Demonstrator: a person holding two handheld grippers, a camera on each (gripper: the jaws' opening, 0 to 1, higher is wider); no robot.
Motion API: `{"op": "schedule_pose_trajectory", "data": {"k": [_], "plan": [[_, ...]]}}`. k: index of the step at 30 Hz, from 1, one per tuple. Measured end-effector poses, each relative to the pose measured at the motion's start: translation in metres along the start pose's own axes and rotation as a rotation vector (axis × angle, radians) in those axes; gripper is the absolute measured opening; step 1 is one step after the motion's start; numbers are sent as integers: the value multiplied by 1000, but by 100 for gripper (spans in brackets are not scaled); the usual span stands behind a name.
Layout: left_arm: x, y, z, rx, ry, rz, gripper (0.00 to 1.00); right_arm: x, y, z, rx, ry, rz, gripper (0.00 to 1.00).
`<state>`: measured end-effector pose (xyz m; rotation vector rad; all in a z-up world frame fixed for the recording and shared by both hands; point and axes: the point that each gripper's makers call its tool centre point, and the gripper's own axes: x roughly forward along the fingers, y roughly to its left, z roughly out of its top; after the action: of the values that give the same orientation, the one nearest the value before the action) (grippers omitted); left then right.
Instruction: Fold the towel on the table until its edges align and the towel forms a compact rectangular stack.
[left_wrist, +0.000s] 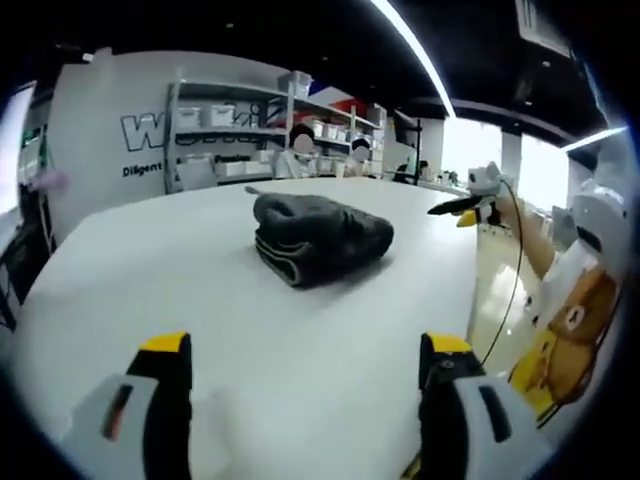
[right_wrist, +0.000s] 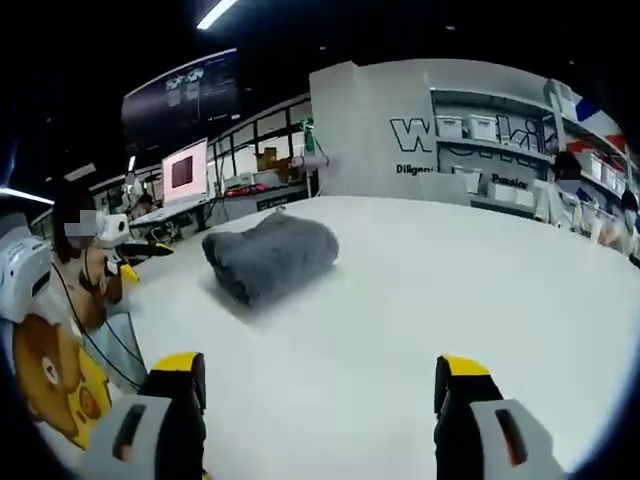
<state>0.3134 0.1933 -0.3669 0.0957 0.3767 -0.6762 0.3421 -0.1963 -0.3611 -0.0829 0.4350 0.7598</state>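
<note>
Towel sits folded into a thick dark-grey bundle on the white table, roughly mid-table in the left gripper view and a bit left of centre in the right gripper view. We see our left gripper and right gripper both spread wide, holding nothing, hovering well short of it.

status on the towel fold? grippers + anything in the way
Left gripper open, empty, off the towel. Right gripper open, empty. Grey towel folded into a thick stack on the white table. Nothing around it.
</note>
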Motion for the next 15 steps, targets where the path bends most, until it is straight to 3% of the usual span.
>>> {"op": "schedule_pose_trajectory", "data": {"k": [7, 12, 15], "plan": [[11, 7, 20, 47, -2, -42, 99, -5, 2, 2, -7, 11, 3, 100], [35, 5, 55, 65, -45, -171, 99, -13, 6, 5, -24, 13, 2, 100], [55, 7, 78, 133, -76, -234, 99, -17, 11, 4, -27, 15, 8, 100]]}}
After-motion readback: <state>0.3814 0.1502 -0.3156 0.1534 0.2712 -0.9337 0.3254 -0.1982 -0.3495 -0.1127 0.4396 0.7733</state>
